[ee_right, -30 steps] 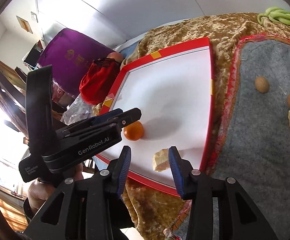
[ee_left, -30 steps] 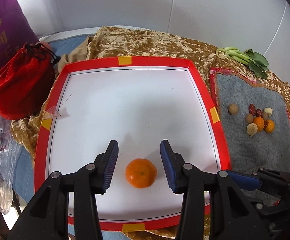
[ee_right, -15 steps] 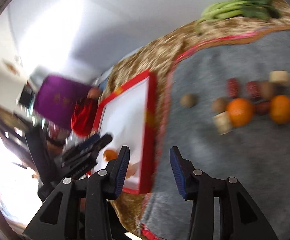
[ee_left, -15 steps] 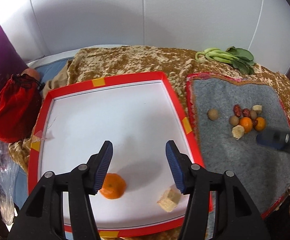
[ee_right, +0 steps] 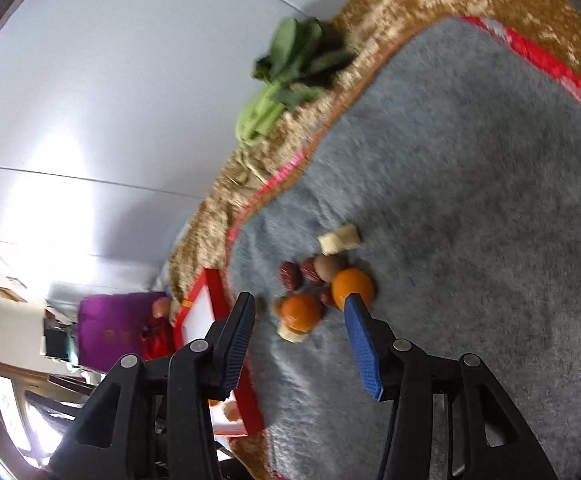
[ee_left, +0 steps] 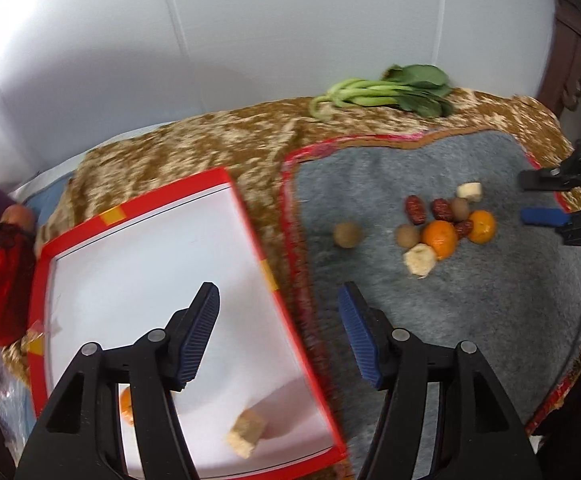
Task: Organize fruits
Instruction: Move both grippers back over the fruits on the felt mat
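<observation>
Looking from the left wrist, the red-rimmed tray [ee_left: 162,204] holds a pale chunk [ee_left: 247,432] and an orange [ee_left: 126,406], half hidden behind the left claw [ee_left: 278,334], whose jaws have just been opening, empty.

From the right wrist, the right claw [ee_right: 298,334], also just widening and empty, hovers over the fruit pile [ee_right: 322,284] on the grey mat [ee_right: 470,200]; the tray is mostly cut off.

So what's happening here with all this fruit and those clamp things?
A person is sorting fruit with two hand-held grippers. A tangerine and a pale fruit chunk already lie on the red-edged white tray. The left gripper and right gripper, both empty with jaws just opening, point toward the fruit pile on the grey mat.
</observation>
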The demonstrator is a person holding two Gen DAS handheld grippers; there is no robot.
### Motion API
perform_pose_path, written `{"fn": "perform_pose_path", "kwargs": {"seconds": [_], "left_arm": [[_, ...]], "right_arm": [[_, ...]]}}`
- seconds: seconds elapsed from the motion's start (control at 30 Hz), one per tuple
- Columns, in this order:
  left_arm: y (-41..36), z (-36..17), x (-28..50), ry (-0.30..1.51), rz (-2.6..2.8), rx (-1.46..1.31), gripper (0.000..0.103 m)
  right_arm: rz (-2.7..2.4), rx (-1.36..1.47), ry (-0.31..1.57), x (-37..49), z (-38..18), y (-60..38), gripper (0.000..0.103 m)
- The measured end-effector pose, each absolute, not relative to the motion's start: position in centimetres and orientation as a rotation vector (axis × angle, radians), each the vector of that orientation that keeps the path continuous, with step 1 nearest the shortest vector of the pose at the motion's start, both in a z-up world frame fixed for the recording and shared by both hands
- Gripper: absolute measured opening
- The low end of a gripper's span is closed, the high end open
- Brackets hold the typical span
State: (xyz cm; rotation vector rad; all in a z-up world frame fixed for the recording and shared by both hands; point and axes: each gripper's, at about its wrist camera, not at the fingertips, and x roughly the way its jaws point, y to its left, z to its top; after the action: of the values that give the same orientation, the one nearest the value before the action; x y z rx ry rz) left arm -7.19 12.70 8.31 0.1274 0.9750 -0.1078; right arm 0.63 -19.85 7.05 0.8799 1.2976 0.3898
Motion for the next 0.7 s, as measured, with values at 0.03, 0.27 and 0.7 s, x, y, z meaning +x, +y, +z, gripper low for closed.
{"fn": "perform_pose_path", "kwargs": {"seconds": [0.03, 0.27, 0.7], "left_arm": [[12.0, 8.2, -7.1, 0.983, -0.151, 0.134, 0.061], [7.6, 6.3, -7.3, 1.071, -0.372, 0.165, 0.061], [2.4, 7.4, -5.5, 0.938, -0.554, 0.305, 0.061]], "right_arm": [[0.383, 0.873, 1.314, 0.6, 6.7, -19.6, 0.049], [0.336, 0.841, 1.362, 0.8, 5.0, -19.0, 0.049], [0.297, 0.911, 1.400, 1.4, 2.7, -18.6, 0.049]]}}
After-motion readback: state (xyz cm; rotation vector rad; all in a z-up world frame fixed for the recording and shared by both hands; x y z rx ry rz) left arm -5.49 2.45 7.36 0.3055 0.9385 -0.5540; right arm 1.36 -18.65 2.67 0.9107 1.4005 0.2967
